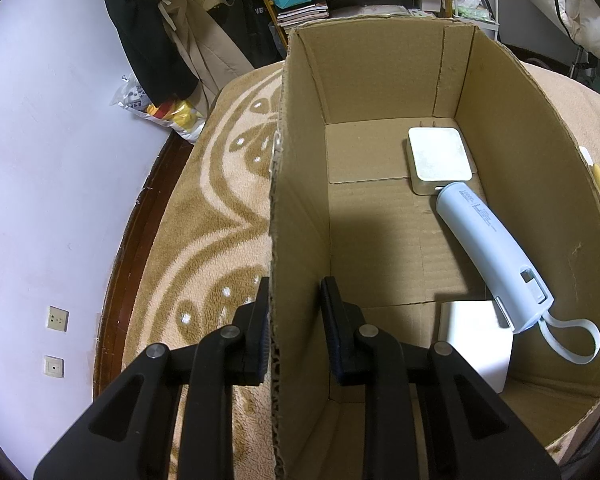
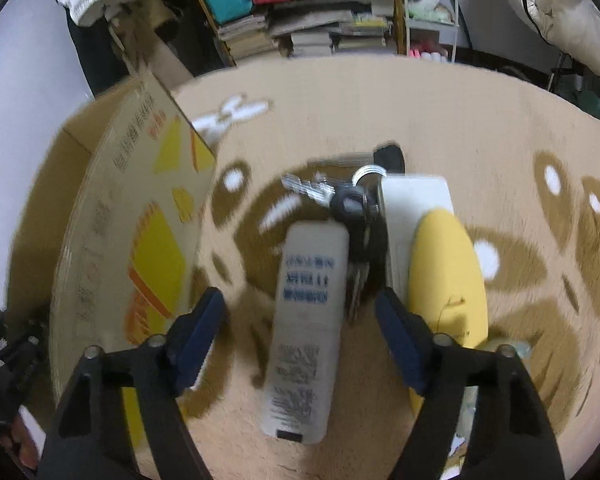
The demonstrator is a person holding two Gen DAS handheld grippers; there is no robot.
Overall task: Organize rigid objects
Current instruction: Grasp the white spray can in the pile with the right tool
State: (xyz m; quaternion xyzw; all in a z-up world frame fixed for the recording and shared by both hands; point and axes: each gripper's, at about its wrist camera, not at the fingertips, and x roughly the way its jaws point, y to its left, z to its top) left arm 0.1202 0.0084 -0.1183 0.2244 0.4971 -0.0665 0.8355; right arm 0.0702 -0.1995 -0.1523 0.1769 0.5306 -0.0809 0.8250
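An open cardboard box (image 1: 380, 80) stands on the patterned carpet. Inside lie a white square charger (image 1: 440, 156), a pale blue power bank (image 1: 488, 248) with a wrist strap, and a small white block (image 1: 476, 340). My left gripper (image 1: 294, 284) straddles the box's left wall, the left finger against the outside and a gap on the inside; it is open. My right gripper (image 2: 300, 296) hovers open over a long white device with blue print (image 2: 308, 320) lying on the carpet between its fingers. Beside it are a bunch of keys (image 2: 340, 200), a white box (image 2: 416, 204) and a yellow object (image 2: 448, 272).
The box's printed outer side (image 2: 140, 240) rises just left of my right gripper. Shelves with books and bags (image 2: 320, 28) line the far wall. Hanging clothes (image 1: 160, 40) and a plastic bag (image 1: 160, 112) sit past the carpet edge. A hand shows at the lower left (image 2: 4, 400).
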